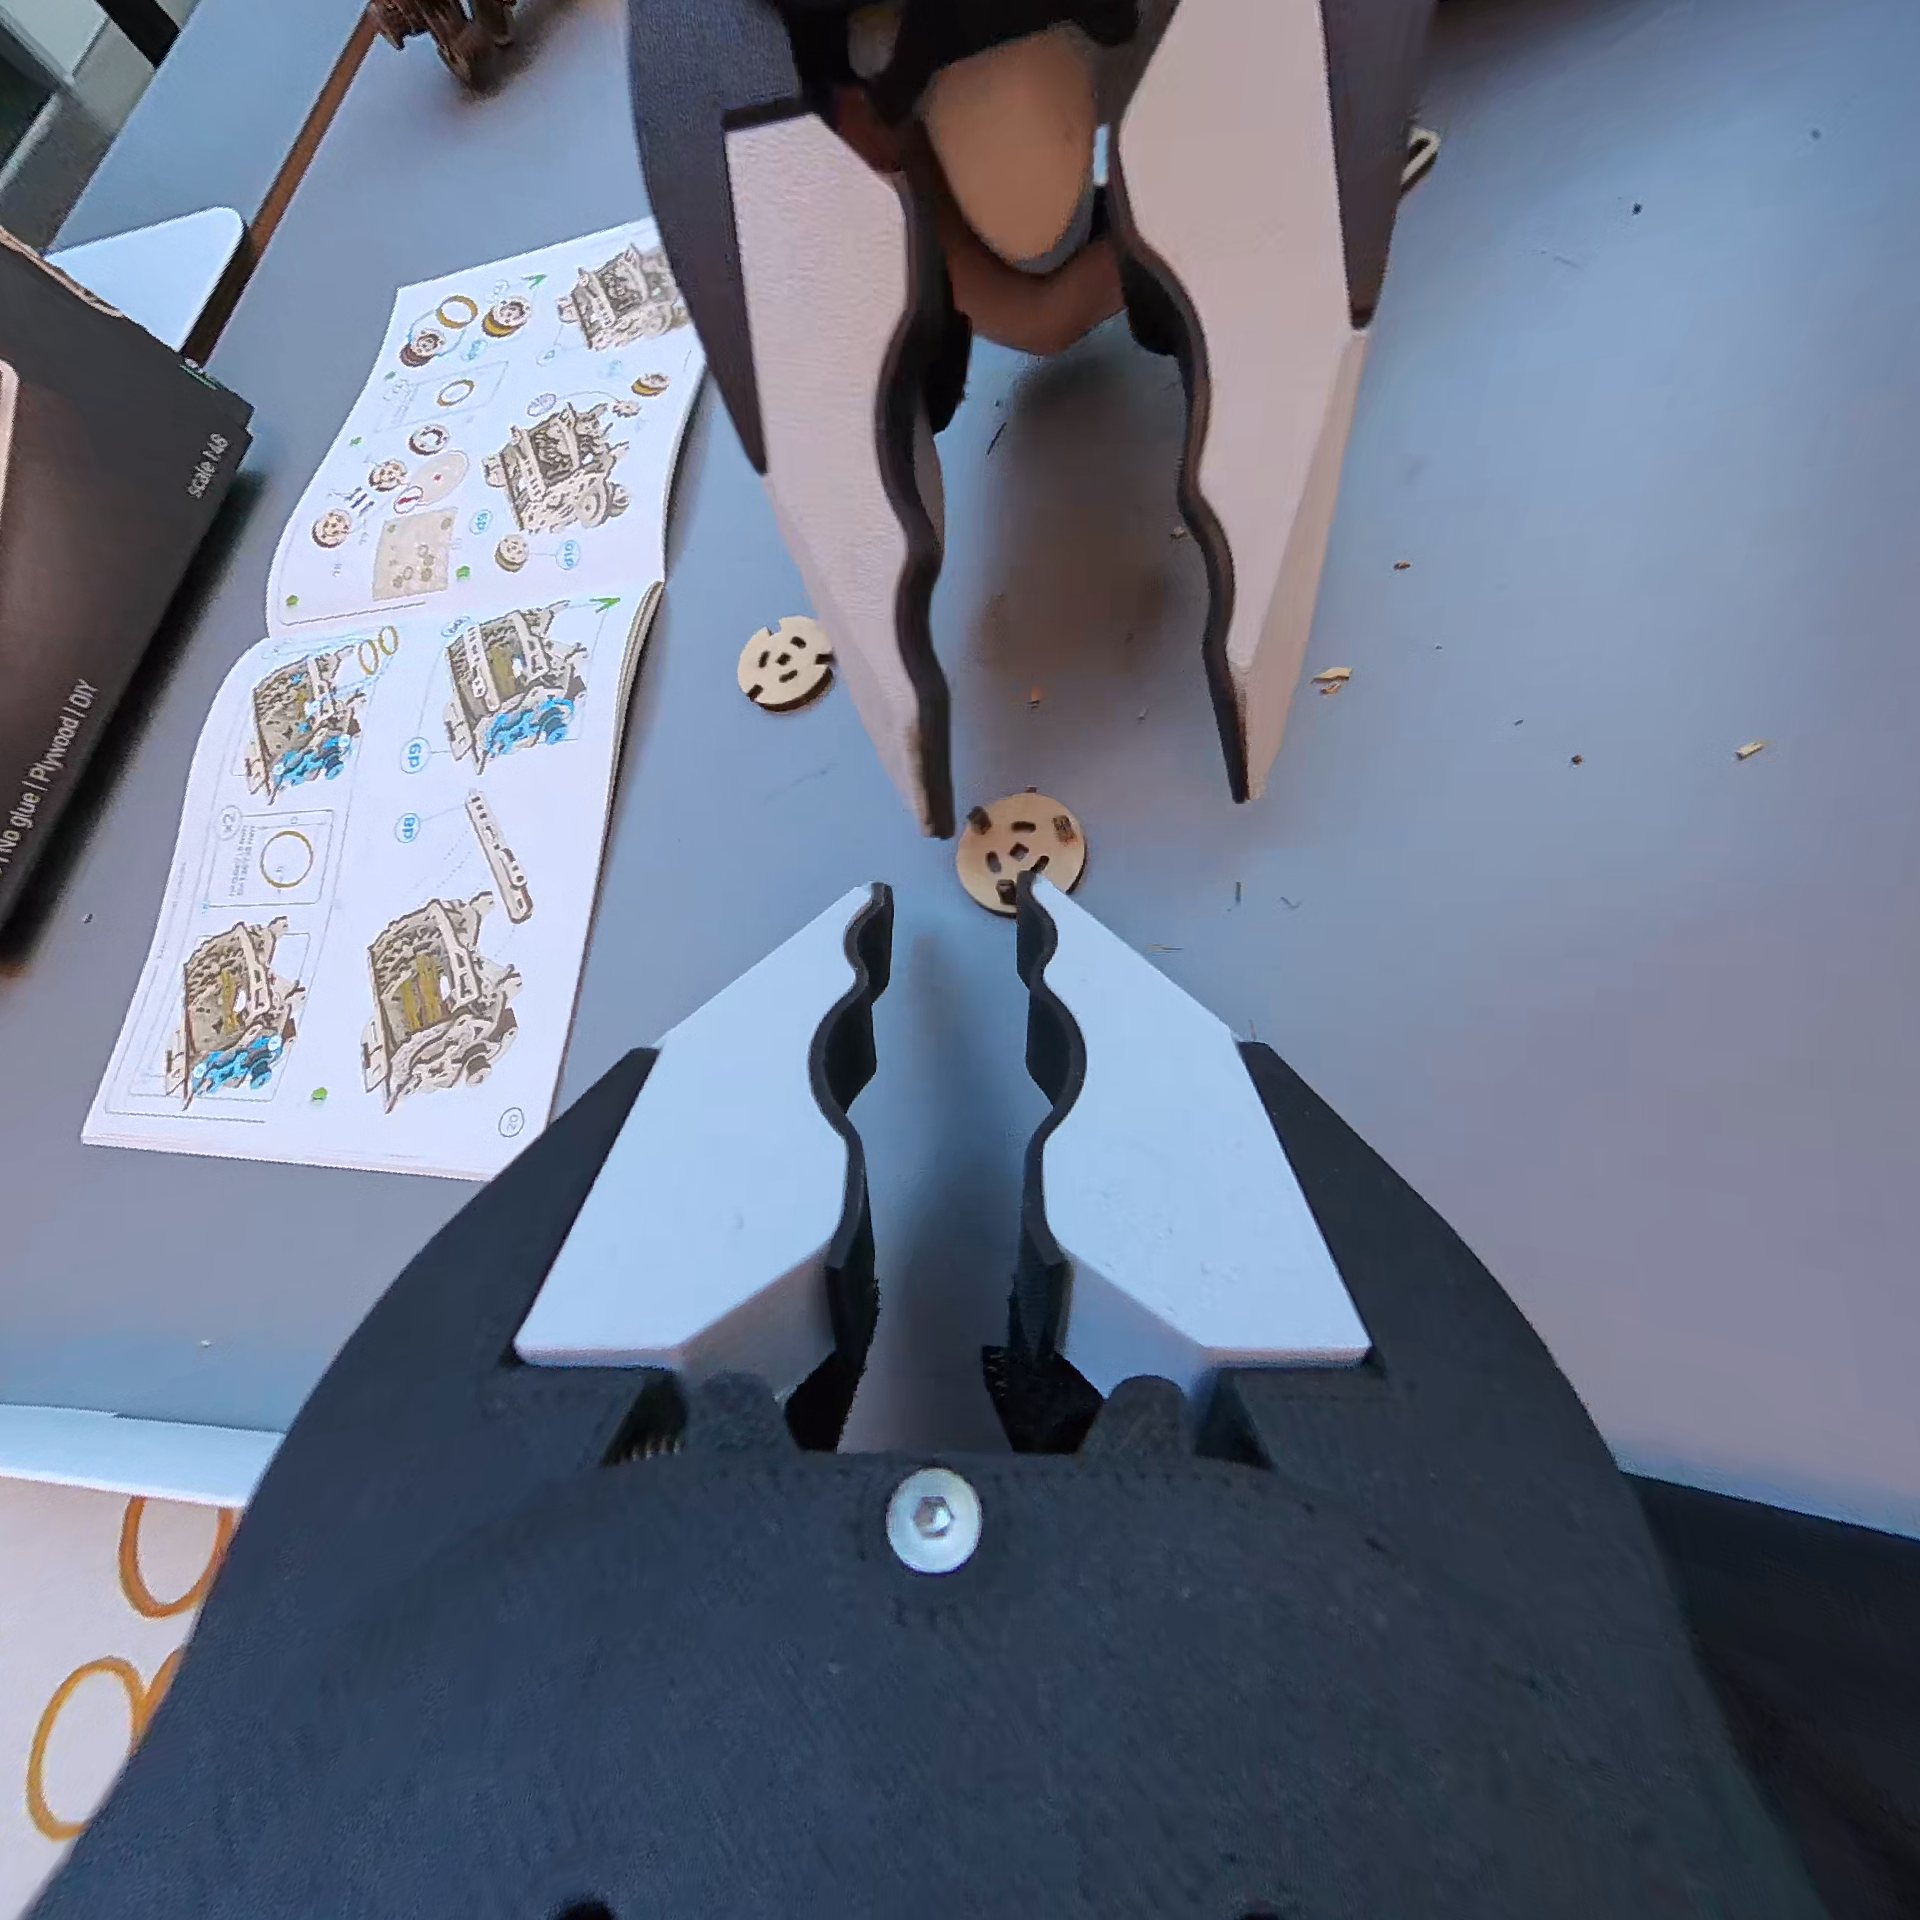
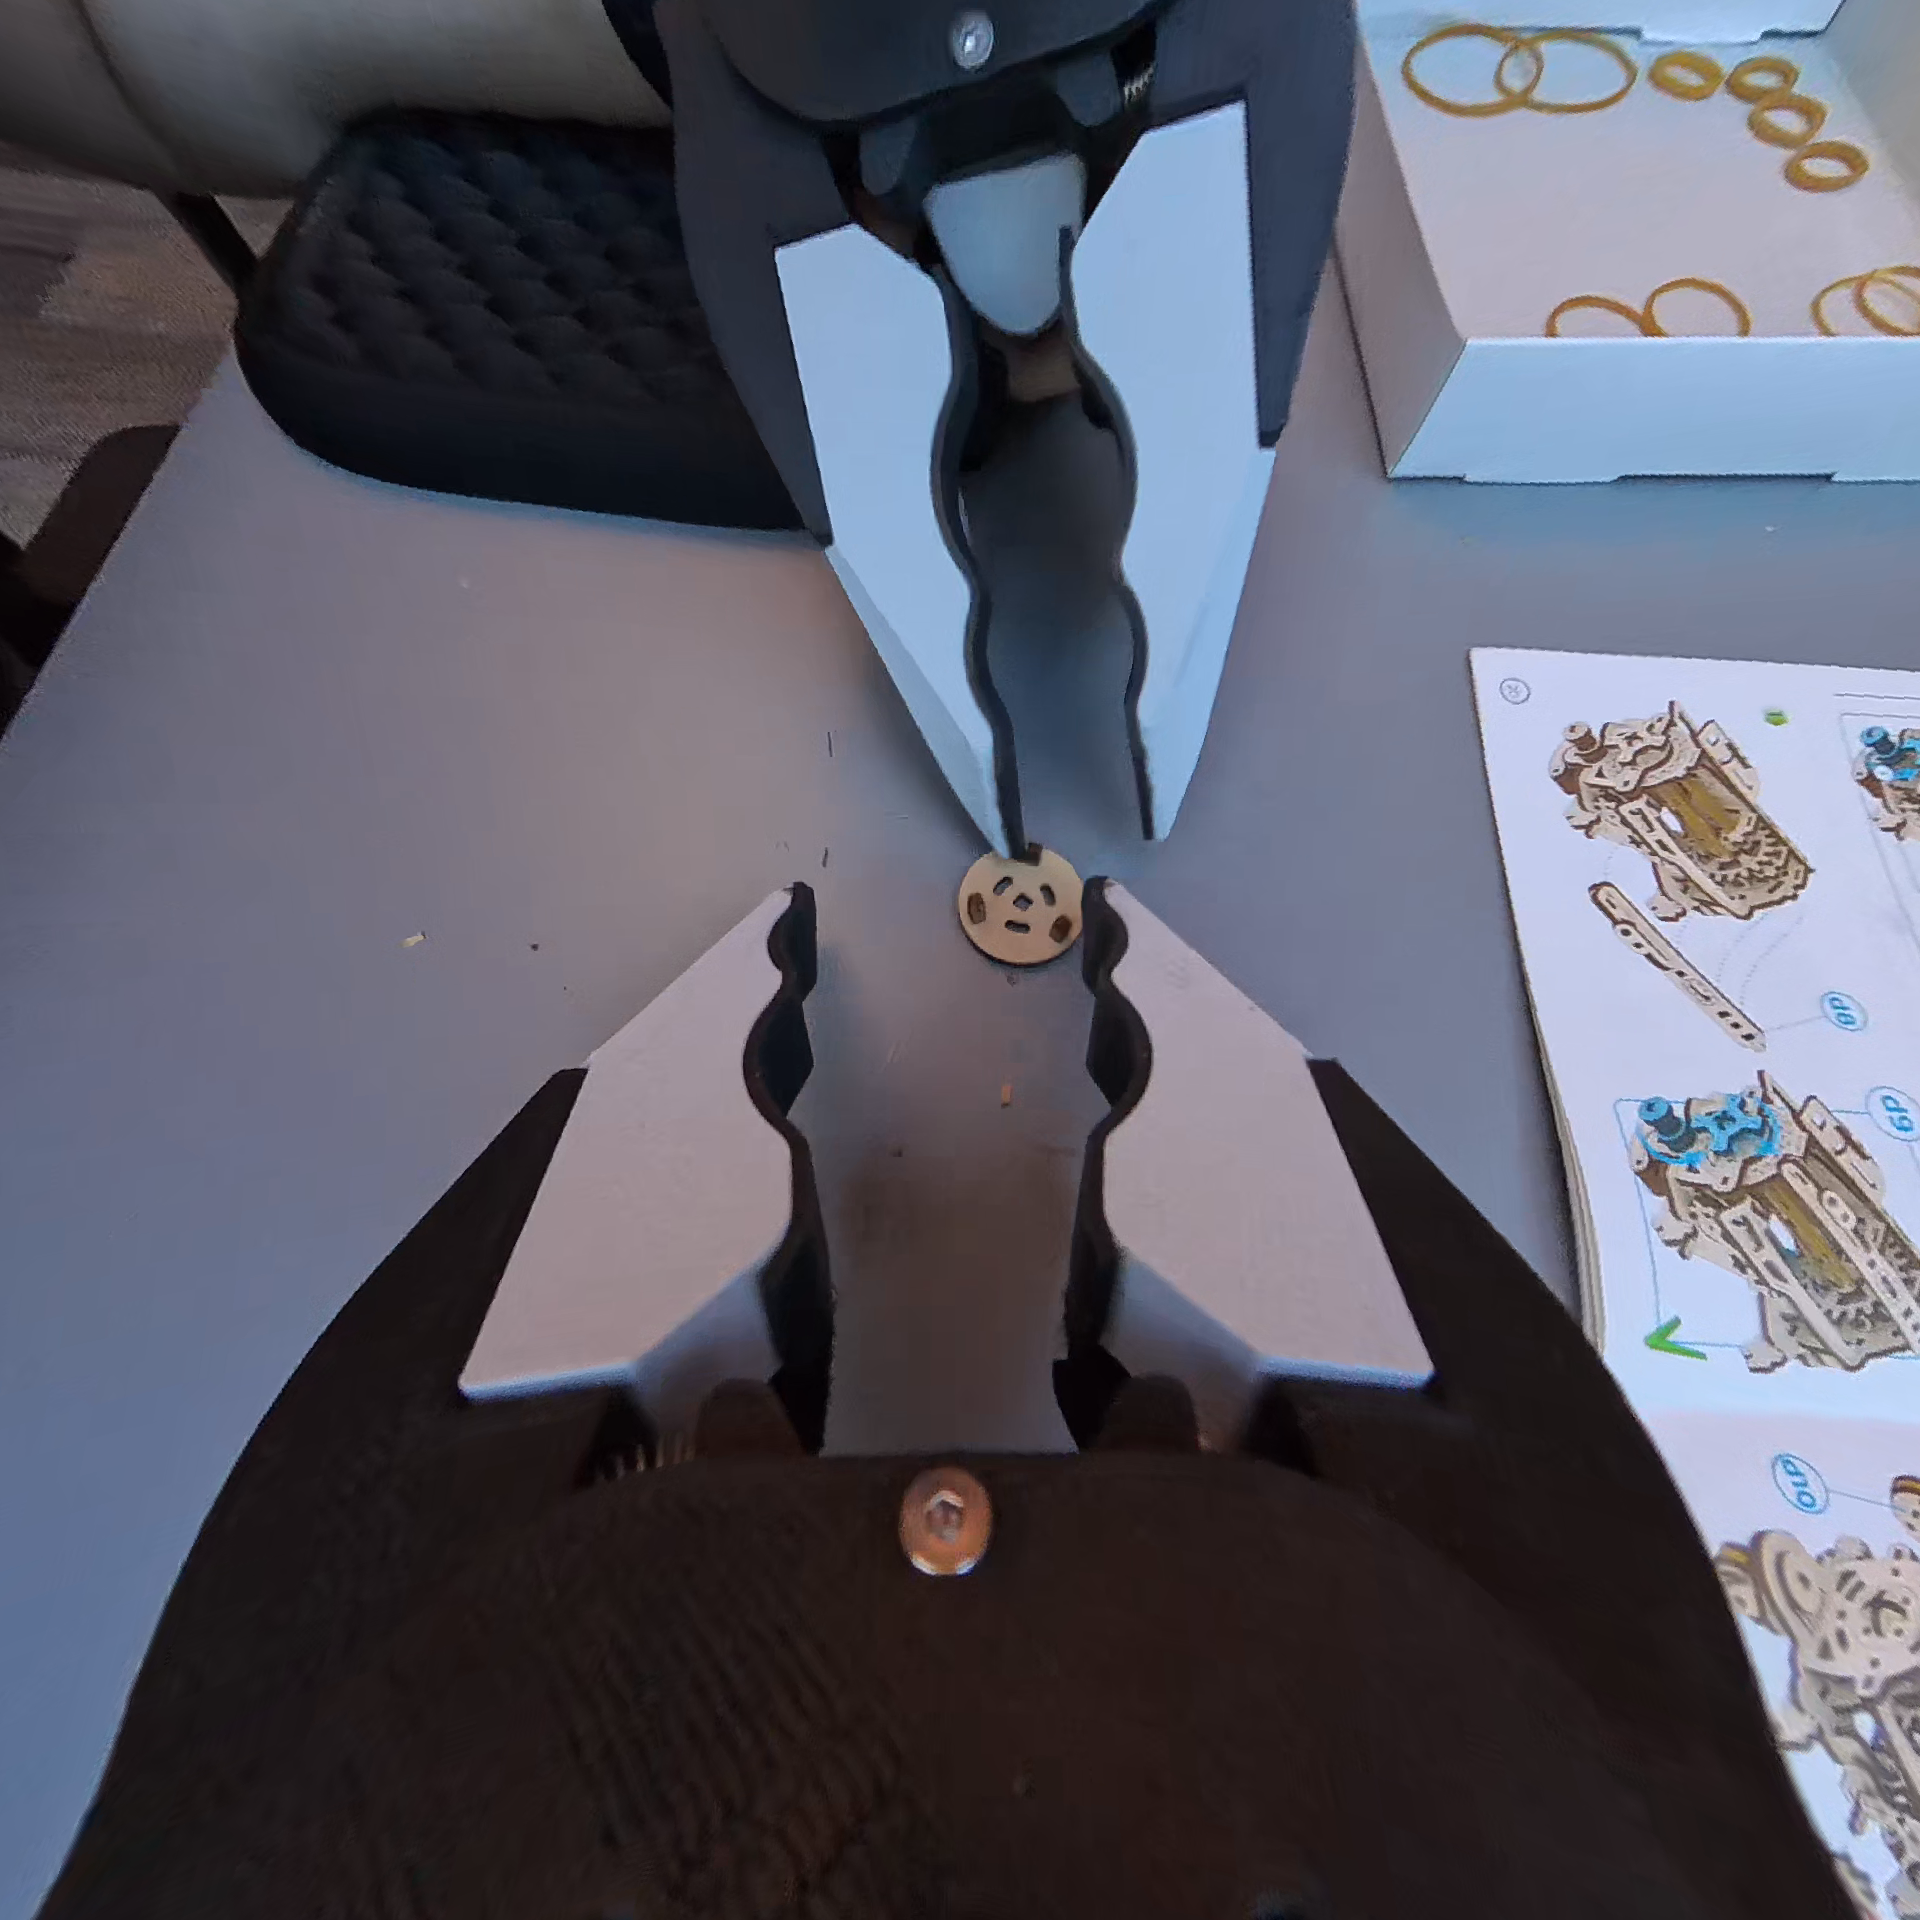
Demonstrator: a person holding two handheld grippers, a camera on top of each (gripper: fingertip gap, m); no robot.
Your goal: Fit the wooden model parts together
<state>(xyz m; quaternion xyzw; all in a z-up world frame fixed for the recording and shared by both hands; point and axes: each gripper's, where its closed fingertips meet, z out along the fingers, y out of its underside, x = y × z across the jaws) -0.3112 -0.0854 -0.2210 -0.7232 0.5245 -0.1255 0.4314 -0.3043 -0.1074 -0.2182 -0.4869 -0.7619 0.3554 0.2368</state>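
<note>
Wooden disc lies flat on the grey table, between the left gripper and right gripper, both empty and parted. Thin, light, probably brittle: best pinched across its rim.

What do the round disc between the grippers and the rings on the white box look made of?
Disc: thin plywood by the look, pale and matte, with dark, burnt-looking edges around its cut-outs, as laser cutting leaves. Rings: probably rubber bands, thin tan-yellow loops, some lying slightly out of round, which suggests something flexible. White box: looks like matte cardboard.
</note>
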